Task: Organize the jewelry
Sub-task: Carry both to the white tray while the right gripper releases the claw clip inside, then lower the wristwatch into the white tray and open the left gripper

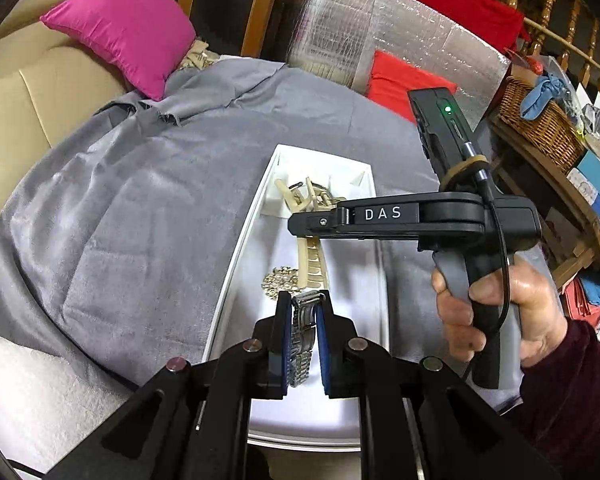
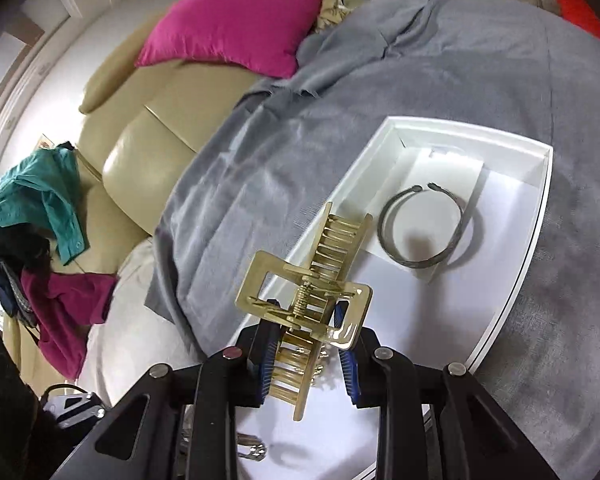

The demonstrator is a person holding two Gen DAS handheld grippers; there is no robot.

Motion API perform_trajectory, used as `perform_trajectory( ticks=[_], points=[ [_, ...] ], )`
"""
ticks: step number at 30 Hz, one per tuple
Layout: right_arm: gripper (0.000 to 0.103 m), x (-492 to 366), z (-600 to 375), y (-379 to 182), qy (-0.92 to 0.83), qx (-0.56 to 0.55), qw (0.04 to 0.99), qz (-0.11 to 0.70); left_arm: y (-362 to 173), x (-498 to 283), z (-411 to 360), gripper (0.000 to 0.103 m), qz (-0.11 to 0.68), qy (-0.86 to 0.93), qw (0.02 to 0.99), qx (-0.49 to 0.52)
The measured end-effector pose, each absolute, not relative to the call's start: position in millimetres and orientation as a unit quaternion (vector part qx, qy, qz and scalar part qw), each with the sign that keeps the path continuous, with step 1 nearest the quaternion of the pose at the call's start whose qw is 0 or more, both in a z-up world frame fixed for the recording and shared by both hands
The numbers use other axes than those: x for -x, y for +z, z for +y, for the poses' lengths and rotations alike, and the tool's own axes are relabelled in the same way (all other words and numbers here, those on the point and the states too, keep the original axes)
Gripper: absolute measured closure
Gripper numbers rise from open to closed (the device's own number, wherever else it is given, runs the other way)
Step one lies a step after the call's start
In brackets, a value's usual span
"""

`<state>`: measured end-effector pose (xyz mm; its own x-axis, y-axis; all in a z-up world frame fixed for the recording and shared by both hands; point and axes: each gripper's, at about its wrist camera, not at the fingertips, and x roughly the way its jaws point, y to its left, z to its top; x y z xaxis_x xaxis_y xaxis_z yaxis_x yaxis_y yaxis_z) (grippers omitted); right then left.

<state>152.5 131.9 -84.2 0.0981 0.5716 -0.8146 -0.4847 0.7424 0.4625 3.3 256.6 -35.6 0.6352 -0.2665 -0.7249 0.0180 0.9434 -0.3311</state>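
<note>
Left gripper [image 1: 303, 316]: black frame, blue ribbed pads, clamped on a metal watch band [image 1: 301, 344] of small steel links, which hangs between the pads above the near end of the tray. Right gripper [image 2: 305, 344]: same build, pads pressed on a hair claw clip [image 2: 306, 292] of translucent gold-beige plastic, with a coiled spring at the hinge, flat rectangular wings and comb teeth running away from the camera; the clip is held up over the tray's near left edge. In the left view the right gripper reaches in from the side over the tray, held by a hand [image 1: 500, 312] in a dark maroon sleeve. Tray [image 2: 512, 280]: shallow, white, rectangular, smooth card or plastic, with a raised white insert at the far end. Contents: an open cuff bangle [image 2: 422, 228] of dark twisted metal, lying partly on the insert; a pale beige comb clip [image 1: 312, 264] and a small heap of gold chain [image 1: 282, 282] near the middle. Surface: a grey cloth [image 1: 140, 220], soft and creased, with a frayed far edge. Surroundings: a cream leather sofa [image 2: 140, 152], a magenta cushion [image 2: 236, 20], loose teal and magenta garments, a sheet of silver foil insulation, red cushions, a wicker basket [image 1: 540, 116], and a wooden balustrade.
</note>
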Motion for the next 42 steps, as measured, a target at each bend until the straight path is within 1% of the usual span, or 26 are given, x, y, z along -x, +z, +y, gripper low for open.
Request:
perform_trajectory(
  ticks=[5,11,13,17,18,19,20,21,23,27,30,32,34,35,36,37,38,42],
  points=[
    [0.073,-161,137,-96,0.367,-0.037,0.711,0.599,-46,-12,258,0.091,0.435,-0.078,0.886,0.143],
    [0.075,-163,142,-96,0.333,-0.005,0.722,0.607,-56,-19,262,0.091,0.446,-0.07,0.881,0.143],
    [0.072,-164,139,-93,0.326,-0.008,0.726,0.606,-59,-20,262,0.091,0.452,-0.068,0.878,0.141],
    [0.072,-166,135,-88,0.302,0.007,0.74,0.601,-65,-24,263,0.091,0.463,-0.061,0.873,0.139],
    [0.071,-166,133,-87,0.297,0.01,0.742,0.601,-66,-25,262,0.091,0.465,-0.06,0.872,0.137],
    [0.069,-167,133,-86,0.297,0.008,0.741,0.602,-68,-26,262,0.091,0.47,-0.057,0.871,0.134],
    [0.062,-167,131,-86,0.298,0.004,0.74,0.603,-70,-28,262,0.09,0.474,-0.055,0.869,0.132],
    [0.049,-166,130,-85,0.297,0.002,0.741,0.602,-72,-28,261,0.091,0.479,-0.053,0.867,0.13],
    [0.038,-165,126,-82,0.294,-0.002,0.747,0.596,-75,-29,260,0.091,0.486,-0.049,0.864,0.125],
    [0.038,-162,114,-69,0.306,-0.027,0.754,0.58,-74,-29,261,0.091,0.491,-0.04,0.861,0.127],
    [0.038,-154,92,-43,0.318,-0.054,0.778,0.54,-61,-25,261,0.09,0.48,-0.035,0.868,0.124],
    [0.038,-150,72,-28,0.313,-0.072,0.794,0.516,-52,-21,260,0.088,0.47,-0.033,0.874,0.118],
    [0.038,-144,45,-14,0.304,-0.095,0.809,0.494,-37,-18,257,0.077,0.452,-0.036,0.884,0.114],
    [0.039,-141,32,-10,0.298,-0.101,0.815,0.488,-29,-16,255,0.074,0.446,-0.032,0.888,0.111],
    [0.042,-137,14,-4,0.288,-0.109,0.823,0.478,-21,-15,250,0.07,0.437,-0.032,0.893,0.105],
    [0.045,-133,-1,1,0.281,-0.116,0.829,0.47,-16,-15,246,0.068,0.431,-0.033,0.896,0.1],
    [0.05,-129,-15,4,0.273,-0.122,0.833,0.465,-11,-14,240,0.068,0.425,-0.036,0.899,0.094],
    [0.051,-114,-87,16,0.225,-0.153,0.853,0.445,10,-19,202,0.067,0.403,-0.063,0.91,0.071]
  ],
)
